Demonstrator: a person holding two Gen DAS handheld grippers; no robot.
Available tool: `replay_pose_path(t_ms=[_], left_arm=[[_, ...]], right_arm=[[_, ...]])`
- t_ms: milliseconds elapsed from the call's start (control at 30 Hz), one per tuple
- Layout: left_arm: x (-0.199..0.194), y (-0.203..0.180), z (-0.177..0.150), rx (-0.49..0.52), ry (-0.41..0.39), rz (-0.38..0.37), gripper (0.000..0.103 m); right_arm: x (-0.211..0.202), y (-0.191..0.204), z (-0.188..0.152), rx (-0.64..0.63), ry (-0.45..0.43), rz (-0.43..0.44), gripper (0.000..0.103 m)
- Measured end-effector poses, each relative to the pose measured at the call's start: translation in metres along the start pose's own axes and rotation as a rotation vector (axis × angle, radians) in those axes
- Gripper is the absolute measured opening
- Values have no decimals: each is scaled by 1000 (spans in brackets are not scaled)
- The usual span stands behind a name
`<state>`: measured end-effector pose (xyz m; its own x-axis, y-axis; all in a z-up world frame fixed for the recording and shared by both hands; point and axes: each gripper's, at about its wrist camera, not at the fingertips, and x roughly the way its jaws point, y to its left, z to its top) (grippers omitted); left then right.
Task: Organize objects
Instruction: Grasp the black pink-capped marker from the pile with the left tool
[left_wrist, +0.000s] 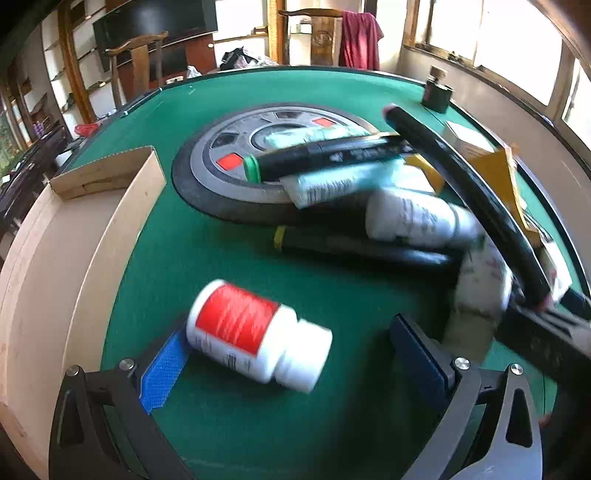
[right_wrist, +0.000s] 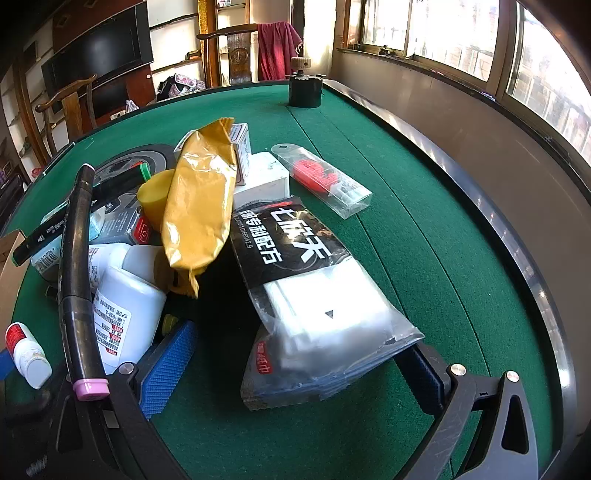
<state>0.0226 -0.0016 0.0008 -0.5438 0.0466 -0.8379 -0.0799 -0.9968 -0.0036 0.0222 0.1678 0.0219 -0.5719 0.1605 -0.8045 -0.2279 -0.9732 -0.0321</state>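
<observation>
Left gripper (left_wrist: 284, 369): wide open, tipped down at the table (left_wrist: 229, 258), holding nothing.
Red bottle (left_wrist: 255, 334): lies on its side between the left fingers, close to the left blue pad (left_wrist: 162, 373), well apart from the right one.
Bottle's long way: runs slantwise across the gap, cap toward the right pad.
Box (left_wrist: 74, 236): open, left of the bottle, likely where it goes.
Right gripper (right_wrist: 295, 369): wide open too, empty, with a clear bag (right_wrist: 325, 314) poking in between its fingers.
Nearer hand: the left one; in the right view the red bottle sits far off to the left.
Pile (left_wrist: 388, 192): markers and white bottles, behind the red bottle.
</observation>
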Motion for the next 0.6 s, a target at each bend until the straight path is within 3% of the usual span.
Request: replay_pose_path(t_ms=[333,600], left_arm=[[-20,10,-23,44,77,-31,103],[-67,27,-31,73,-48,-102,103]], right_arm=[[3,-1,-2,-108,97,78,103],[-9,1,-15,-180,192,110,103]])
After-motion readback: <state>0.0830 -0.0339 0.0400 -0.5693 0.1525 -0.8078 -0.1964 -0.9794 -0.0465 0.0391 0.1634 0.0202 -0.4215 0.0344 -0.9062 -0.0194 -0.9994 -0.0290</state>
